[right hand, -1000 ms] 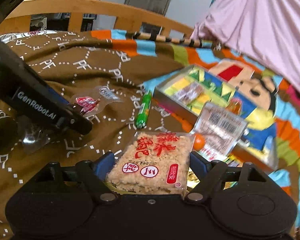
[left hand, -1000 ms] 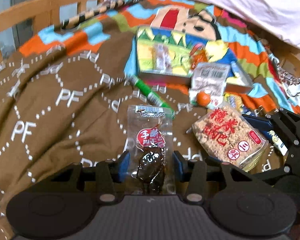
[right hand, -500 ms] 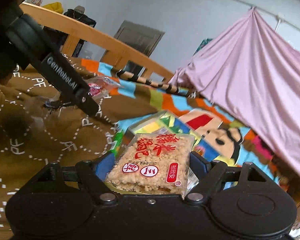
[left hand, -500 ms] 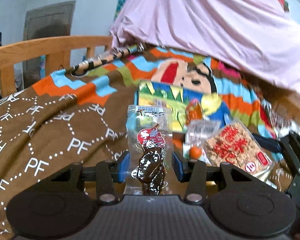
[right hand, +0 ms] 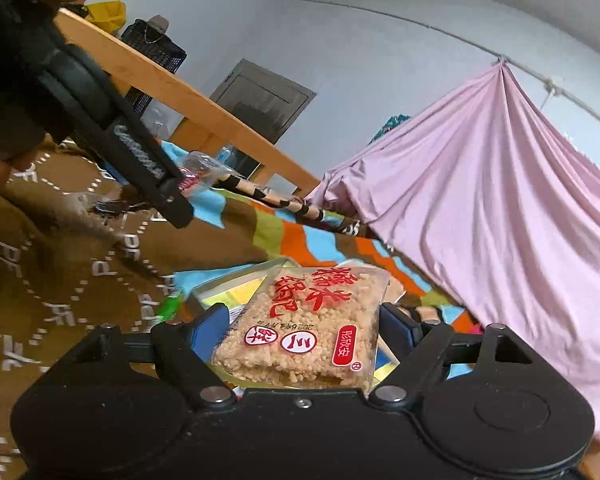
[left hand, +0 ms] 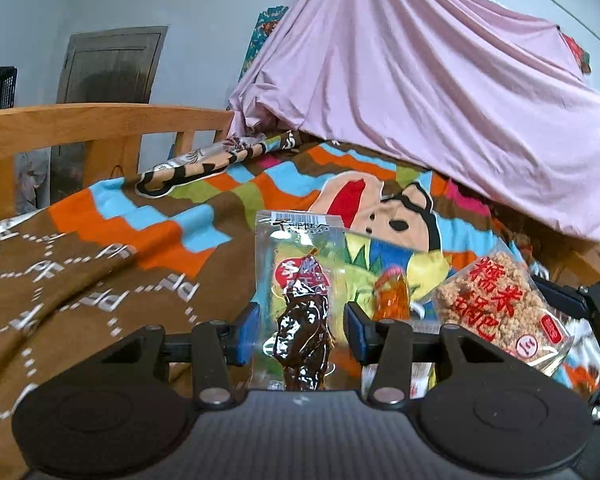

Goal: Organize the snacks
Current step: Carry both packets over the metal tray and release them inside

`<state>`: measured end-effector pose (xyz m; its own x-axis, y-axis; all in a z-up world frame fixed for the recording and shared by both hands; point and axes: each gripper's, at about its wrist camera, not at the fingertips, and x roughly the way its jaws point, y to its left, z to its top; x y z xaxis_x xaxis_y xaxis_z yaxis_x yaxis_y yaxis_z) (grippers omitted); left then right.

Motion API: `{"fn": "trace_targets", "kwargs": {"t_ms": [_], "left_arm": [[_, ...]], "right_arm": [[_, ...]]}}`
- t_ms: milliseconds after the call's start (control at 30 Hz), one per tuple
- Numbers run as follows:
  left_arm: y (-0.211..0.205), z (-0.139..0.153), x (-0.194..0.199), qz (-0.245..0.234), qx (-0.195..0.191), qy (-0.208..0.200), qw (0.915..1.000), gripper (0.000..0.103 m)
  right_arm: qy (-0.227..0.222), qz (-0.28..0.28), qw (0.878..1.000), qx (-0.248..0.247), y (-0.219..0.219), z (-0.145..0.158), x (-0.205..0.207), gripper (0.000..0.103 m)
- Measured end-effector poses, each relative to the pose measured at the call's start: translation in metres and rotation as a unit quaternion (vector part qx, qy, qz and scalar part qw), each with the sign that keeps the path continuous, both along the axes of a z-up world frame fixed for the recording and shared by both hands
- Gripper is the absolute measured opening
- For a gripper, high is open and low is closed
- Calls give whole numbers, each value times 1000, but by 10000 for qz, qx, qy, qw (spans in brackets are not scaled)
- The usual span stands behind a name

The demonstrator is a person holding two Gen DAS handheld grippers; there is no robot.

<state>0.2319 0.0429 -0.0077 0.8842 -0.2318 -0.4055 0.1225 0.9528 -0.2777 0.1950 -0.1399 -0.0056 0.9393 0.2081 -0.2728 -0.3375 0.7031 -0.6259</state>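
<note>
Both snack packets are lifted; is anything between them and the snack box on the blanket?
Nothing visible blocks them. The left gripper holds the clear dark-snack packet, the right gripper the rice-cracker packet, above the partly hidden colourful snack box.

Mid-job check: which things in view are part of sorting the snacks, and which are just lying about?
Part of the job:
- dark snack packet, in the left hand-held gripper
- rice cracker pack, in the right hand-held gripper
- colourful box on the bed

Lying about:
- patterned blanket
- pink sheet
- wooden bed rail
</note>
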Motion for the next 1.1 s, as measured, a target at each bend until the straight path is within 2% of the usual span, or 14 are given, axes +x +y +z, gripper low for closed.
{"fn": "trace_targets", "kwargs": {"t_ms": [133, 267, 367, 467, 533, 633, 833, 900, 933, 1100], "left_arm": [[-14, 3, 32, -21, 42, -242, 9997, 49], [-25, 2, 73, -66, 33, -385, 9992, 49], [-31, -6, 103, -279, -22, -251, 9993, 49], [-37, -16, 125, -493, 248, -81, 9984, 49], [-38, -24, 133, -481, 301, -23, 9984, 49], [-33, -35, 150, -486, 50, 172, 9987, 49], [-23, -48, 169, -411, -282, 368, 9981, 50], [-24, -51, 172, -429, -260, 343, 9982, 49], [-26, -53, 172, -443, -221, 324, 9982, 50], [-37, -61, 174, -480, 15, 356, 9982, 50]], "right_arm": [[-167, 33, 9997, -178, -2, -2, 29, 82], [-235, -146, 9996, -65, -7, -8, 71, 82], [-153, -351, 9991, 180, -10, -15, 105, 82], [-53, -387, 9988, 296, -10, -24, 134, 82], [-14, -381, 9989, 265, -7, -32, 149, 82], [137, -382, 9988, 280, -3, -43, 169, 82], [844, -551, 9933, 564, -9, -68, 192, 82], [932, -605, 9919, 612, -10, -73, 195, 77], [963, -651, 9911, 646, -10, -73, 197, 67], [1118, -679, 9884, 767, -9, -73, 200, 67]]}}
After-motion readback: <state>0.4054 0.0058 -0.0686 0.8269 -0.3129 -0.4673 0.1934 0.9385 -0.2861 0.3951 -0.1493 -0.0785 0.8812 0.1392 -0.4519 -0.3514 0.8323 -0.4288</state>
